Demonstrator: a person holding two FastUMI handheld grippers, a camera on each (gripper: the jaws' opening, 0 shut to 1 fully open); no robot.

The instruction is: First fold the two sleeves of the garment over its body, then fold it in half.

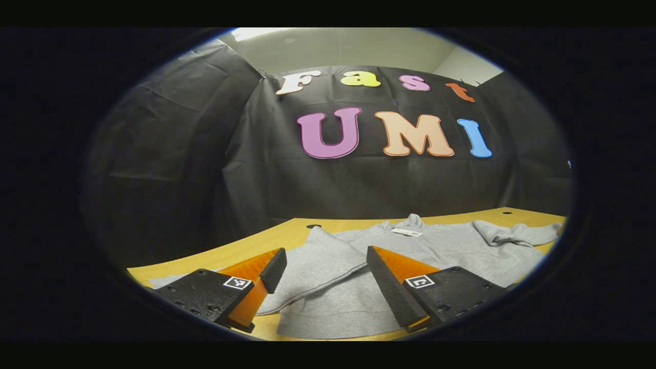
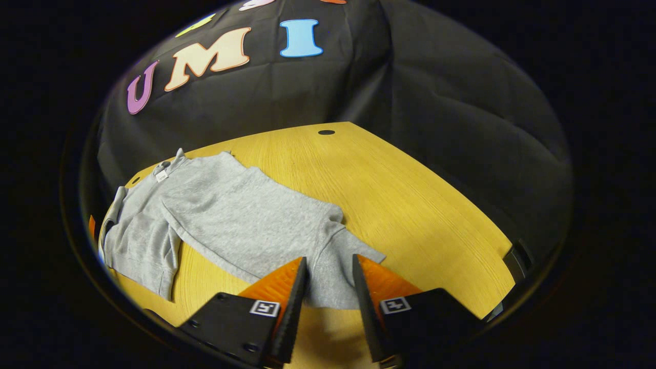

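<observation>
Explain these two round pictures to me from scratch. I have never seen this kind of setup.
A person holds a two-finger gripper in each hand, and a fisheye camera rides on each. The left gripper view looks along the left gripper, whose jaws stand wide open above a grey sweatshirt lying on a wooden table. One sleeve is already folded over the body. The right gripper view shows the right gripper, jaws apart around the other sleeve, not yet clamped. Nothing is held.
</observation>
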